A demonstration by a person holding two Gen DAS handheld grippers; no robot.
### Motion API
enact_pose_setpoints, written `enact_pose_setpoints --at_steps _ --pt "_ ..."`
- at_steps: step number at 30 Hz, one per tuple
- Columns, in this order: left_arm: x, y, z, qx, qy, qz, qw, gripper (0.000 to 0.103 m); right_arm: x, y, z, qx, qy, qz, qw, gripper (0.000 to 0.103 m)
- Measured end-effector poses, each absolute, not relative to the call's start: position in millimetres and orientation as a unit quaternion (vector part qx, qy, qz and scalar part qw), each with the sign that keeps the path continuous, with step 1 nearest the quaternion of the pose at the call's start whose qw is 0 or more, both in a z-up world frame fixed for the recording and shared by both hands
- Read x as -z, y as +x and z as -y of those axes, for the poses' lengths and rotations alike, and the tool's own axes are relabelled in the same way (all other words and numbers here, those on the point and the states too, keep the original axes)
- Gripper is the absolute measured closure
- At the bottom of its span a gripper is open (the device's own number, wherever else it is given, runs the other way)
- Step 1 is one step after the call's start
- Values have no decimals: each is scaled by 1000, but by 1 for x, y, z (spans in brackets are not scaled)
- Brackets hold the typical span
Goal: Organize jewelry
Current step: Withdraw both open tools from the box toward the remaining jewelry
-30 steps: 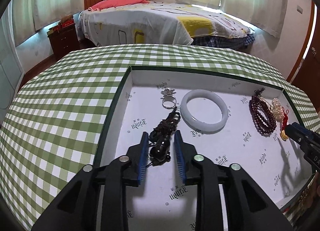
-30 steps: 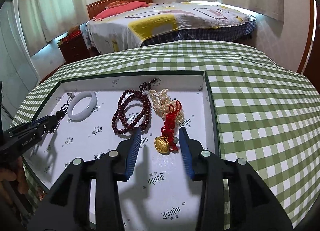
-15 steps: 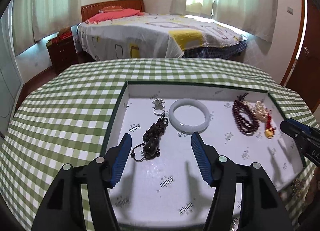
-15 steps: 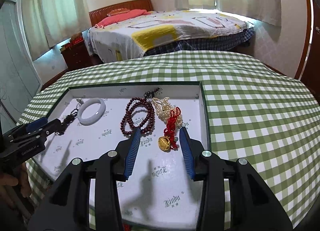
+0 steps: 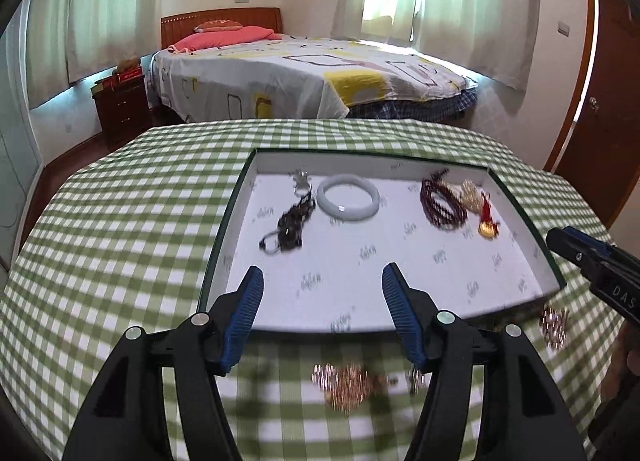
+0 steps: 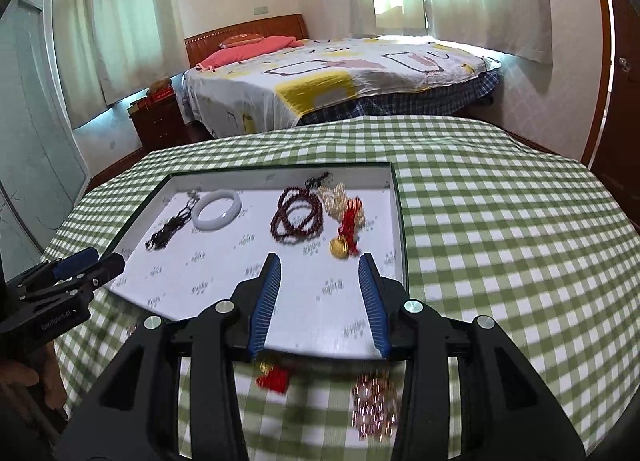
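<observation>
Both your left gripper (image 5: pixel 320 293) and right gripper (image 6: pixel 320 281) gape empty above the tray (image 5: pixel 224 237), whose liner print at frame centre blurs unreadable.

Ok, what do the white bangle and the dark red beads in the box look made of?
White bangle: smooth, glossy, milky ring with a highlight, likely jade or glass. Dark red beads: small round beads in a looped strand, fairly matte, possibly wood or stone; too blurred to settle.

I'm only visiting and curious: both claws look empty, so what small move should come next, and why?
Probably lower the right gripper toward the pinkish beaded piece lying on the checked cloth, outside the tray. Both it and the left gripper are open and hold nothing, and several pieces already lie in the tray.
</observation>
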State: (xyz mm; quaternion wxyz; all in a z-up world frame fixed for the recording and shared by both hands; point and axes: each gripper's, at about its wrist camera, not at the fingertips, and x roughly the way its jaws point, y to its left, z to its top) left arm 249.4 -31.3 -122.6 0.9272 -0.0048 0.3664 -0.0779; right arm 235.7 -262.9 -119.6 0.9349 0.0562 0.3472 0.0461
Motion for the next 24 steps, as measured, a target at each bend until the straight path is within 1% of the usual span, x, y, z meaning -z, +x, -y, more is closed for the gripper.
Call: enact_pose_setpoints --at_steps 11,19,22,23,24 --pt "148 218 32 69 -1 -389 919 43 143 199 266 -44 61 -377 923 63" --pt "166 216 37 72 1 -410 909 43 155 186 272 -44 69 -391 917 63" --pt "170 219 39 71 3 -417 906 45 155 185 273 -45 72 -390 917 63" --pt "170 220 40 73 2 -419 905 49 155 185 273 -46 73 -390 917 63" --pt "171 221 40 74 3 -420 905 50 155 185 273 -46 73 -389 917 63"
